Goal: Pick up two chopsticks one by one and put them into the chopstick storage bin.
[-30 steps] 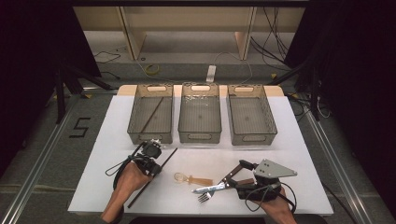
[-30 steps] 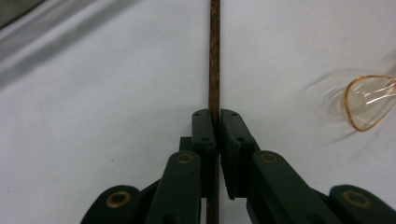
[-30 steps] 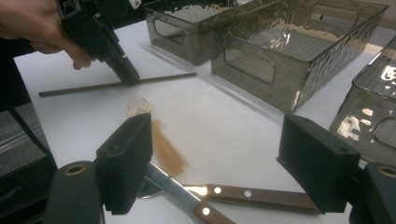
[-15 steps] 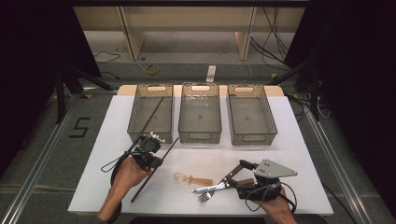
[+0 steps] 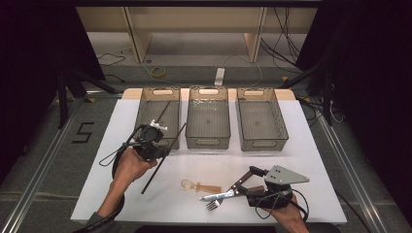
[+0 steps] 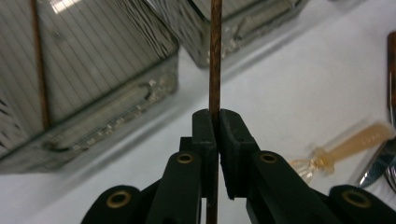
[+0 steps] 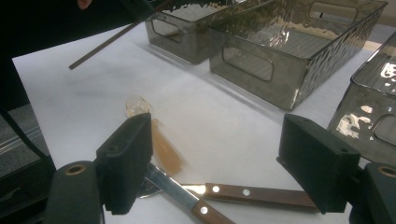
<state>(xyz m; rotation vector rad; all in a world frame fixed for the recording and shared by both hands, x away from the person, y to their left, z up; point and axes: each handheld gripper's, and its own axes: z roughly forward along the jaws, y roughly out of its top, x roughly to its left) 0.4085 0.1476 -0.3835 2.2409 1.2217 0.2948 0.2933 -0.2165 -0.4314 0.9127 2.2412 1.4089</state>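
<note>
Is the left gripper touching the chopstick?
Touching. The left gripper view shows the left gripper with both pads clamped flat against the chopstick, no gap either side.

Three smoked-plastic bins [image 5: 207,121] stand in a row at upper centre of the white table [image 5: 311,160]. A clear amber spoon [image 5: 199,186] lies at lower centre; floor cables [image 5: 155,73] run along the top.

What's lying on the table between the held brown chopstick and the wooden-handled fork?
In the high view, a small translucent amber plastic spoon lies on the white table between the thin brown chopstick and the fork.
</note>
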